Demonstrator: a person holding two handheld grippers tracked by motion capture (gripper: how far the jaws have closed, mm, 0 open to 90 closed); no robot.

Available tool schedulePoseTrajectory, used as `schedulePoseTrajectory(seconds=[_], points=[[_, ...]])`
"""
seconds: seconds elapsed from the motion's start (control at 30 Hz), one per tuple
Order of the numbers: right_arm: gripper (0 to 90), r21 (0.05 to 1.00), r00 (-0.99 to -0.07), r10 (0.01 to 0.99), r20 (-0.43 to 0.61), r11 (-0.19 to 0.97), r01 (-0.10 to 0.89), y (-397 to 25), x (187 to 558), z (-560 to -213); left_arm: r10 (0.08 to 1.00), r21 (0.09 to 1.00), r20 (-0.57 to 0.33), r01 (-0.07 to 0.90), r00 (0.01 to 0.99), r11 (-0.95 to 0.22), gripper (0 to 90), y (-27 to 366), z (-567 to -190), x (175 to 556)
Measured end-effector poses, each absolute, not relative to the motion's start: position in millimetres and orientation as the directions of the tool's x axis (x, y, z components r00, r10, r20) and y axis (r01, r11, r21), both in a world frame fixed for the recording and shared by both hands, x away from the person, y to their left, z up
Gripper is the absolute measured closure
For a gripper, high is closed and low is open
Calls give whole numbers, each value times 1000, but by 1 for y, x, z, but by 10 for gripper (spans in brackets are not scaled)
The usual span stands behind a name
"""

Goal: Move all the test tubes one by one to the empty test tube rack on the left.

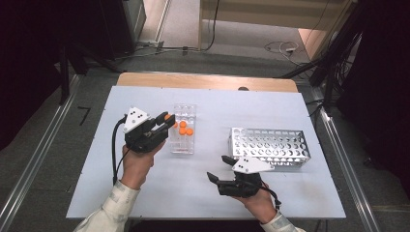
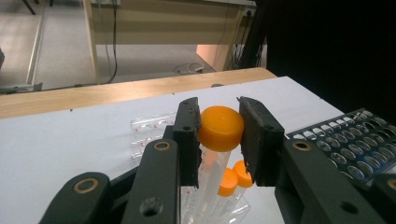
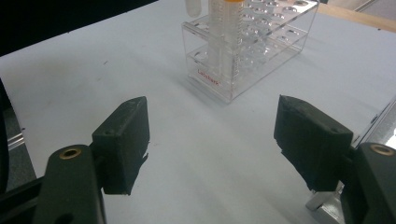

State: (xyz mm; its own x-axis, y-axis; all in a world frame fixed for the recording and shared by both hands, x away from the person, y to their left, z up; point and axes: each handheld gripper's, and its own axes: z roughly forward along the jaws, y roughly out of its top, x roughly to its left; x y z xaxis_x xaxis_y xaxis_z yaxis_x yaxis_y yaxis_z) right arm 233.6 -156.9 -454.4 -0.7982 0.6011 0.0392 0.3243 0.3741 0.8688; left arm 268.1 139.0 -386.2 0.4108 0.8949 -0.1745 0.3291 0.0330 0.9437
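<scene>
My left gripper (image 1: 166,122) is shut on the orange cap of a clear tube (image 2: 220,128), at the left edge of the clear plastic rack (image 1: 183,129). The tube's body slants down toward the rack (image 2: 148,131); its lower end is hidden behind the jaws. Three more orange-capped tubes (image 1: 184,128) stand in that rack, and two of their caps (image 2: 236,177) are visible below the held one. My right gripper (image 1: 216,167) is open above the table's front middle with nothing between its jaws. From the right gripper (image 3: 210,140), the clear rack (image 3: 243,51) stands ahead on the table.
A perforated metal rack (image 1: 269,145) with no tubes in it lies right of centre, just behind my right gripper; its grid (image 2: 355,149) also shows at the right of the left gripper view. The white tabletop (image 1: 203,106) ends in a wooden strip at the back.
</scene>
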Motion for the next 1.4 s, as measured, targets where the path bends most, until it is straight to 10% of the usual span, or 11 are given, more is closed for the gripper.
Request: schedulePoseTrajectory(seconds=[1.4], points=[[255,864,-802,597,36,385,325,-155,233,-457,931,937,-71,344,358,-61,684,120,-428,272]])
